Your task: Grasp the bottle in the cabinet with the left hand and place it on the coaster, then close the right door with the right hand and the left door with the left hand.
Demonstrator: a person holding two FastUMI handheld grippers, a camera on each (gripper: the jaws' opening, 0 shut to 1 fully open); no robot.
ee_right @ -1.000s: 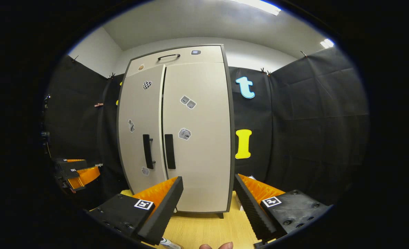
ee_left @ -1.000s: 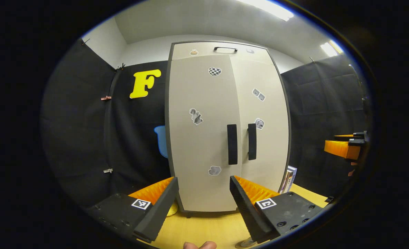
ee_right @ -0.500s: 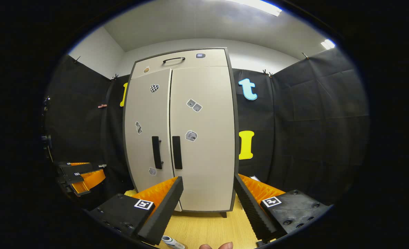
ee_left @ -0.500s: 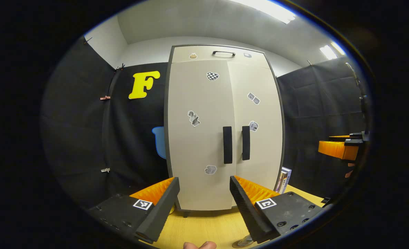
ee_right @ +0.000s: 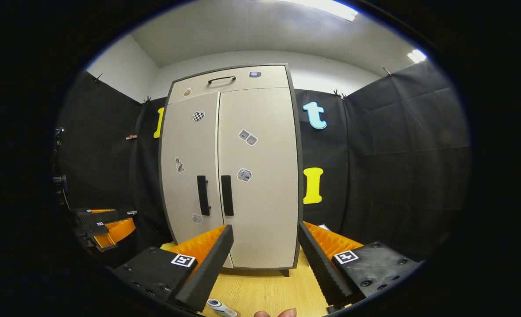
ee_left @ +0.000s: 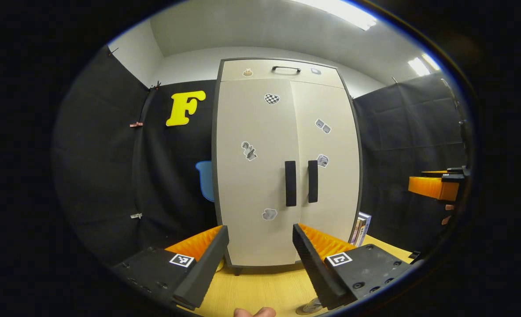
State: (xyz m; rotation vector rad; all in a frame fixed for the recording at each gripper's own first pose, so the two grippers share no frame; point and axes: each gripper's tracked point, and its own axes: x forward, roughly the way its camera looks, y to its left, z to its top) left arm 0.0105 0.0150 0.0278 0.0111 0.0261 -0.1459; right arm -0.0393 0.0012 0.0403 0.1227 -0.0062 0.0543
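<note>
The bottle (ee_right: 222,307) is showing as a white cap end at the bottom edge of the right gripper view, on the wooden table (ee_right: 264,290); in the left gripper view its base is sitting on the coaster (ee_left: 306,310). The cabinet (ee_left: 286,167) is standing behind it with the left door (ee_left: 251,176) and right door (ee_left: 330,167) flush. Their stickers are too small to read. The left gripper (ee_left: 260,255) and right gripper (ee_right: 264,255) are hanging wide open, holding nothing.

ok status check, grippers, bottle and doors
Left gripper open, empty. Right gripper open, empty. Both cabinet doors shut. Bottle at table edge, coaster contact unclear.
</note>
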